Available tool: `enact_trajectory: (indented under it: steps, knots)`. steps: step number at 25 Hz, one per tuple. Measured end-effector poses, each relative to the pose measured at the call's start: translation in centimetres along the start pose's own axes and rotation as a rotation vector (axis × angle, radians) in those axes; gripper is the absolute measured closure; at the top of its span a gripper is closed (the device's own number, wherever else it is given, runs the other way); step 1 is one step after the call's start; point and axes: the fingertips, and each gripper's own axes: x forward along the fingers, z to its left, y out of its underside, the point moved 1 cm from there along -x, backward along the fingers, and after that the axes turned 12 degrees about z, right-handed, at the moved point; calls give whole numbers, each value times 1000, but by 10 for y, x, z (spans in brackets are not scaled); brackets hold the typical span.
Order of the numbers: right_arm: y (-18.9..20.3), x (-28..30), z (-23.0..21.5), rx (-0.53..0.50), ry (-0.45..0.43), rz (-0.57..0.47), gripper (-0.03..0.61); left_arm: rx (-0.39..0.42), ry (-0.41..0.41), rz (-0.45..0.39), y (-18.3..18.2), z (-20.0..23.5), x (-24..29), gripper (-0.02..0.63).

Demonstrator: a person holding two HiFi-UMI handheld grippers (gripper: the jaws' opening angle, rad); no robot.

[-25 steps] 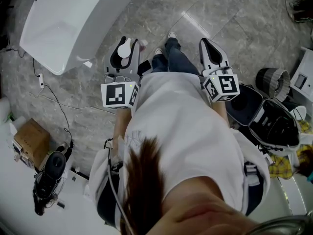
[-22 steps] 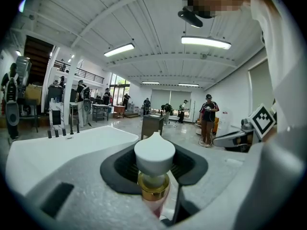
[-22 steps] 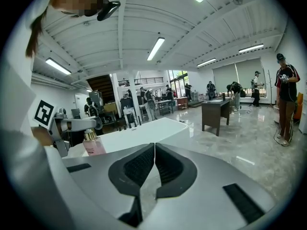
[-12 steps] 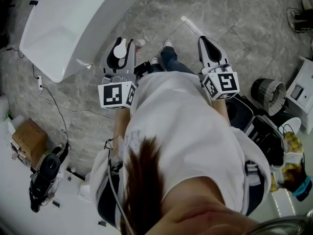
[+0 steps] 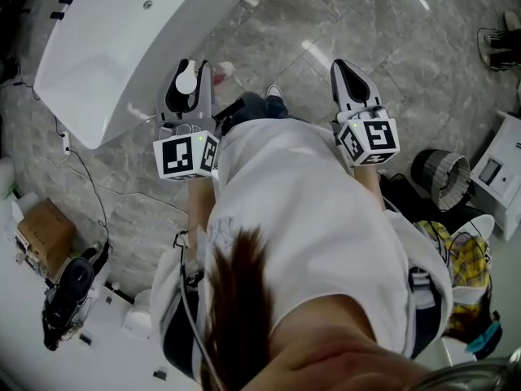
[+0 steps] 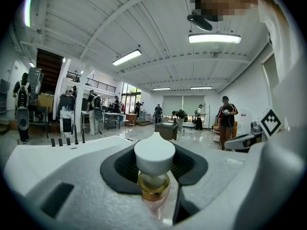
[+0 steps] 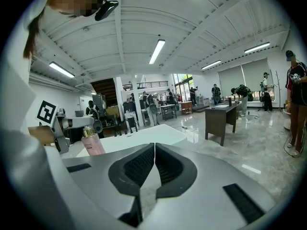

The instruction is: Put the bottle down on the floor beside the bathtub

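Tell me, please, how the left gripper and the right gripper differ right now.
The left gripper is shut on a bottle with a white cap; the right gripper is shut with nothing between its jaws. The left gripper is nearer the bathtub than the right gripper. Both point forward.

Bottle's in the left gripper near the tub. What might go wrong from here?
The bottle is held near its top by the left gripper, so it may tip on release. The bathtub wall is close and could be bumped. A cable lies on the floor nearby: avoid setting down there.
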Motion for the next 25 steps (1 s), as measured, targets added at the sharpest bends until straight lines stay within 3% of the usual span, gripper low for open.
enact_trajectory:
  steps: [4, 14, 25]
  knots:
    - [-1, 4, -10, 22, -3, 6, 565, -8, -17, -15, -11, -1, 10, 460]
    - [-14, 33, -20, 50, 7, 29, 565, -24, 37, 33, -15, 8, 47, 462]
    - [-67, 119, -18, 62, 32, 15, 565, 6, 133, 71, -31, 56, 117, 460]
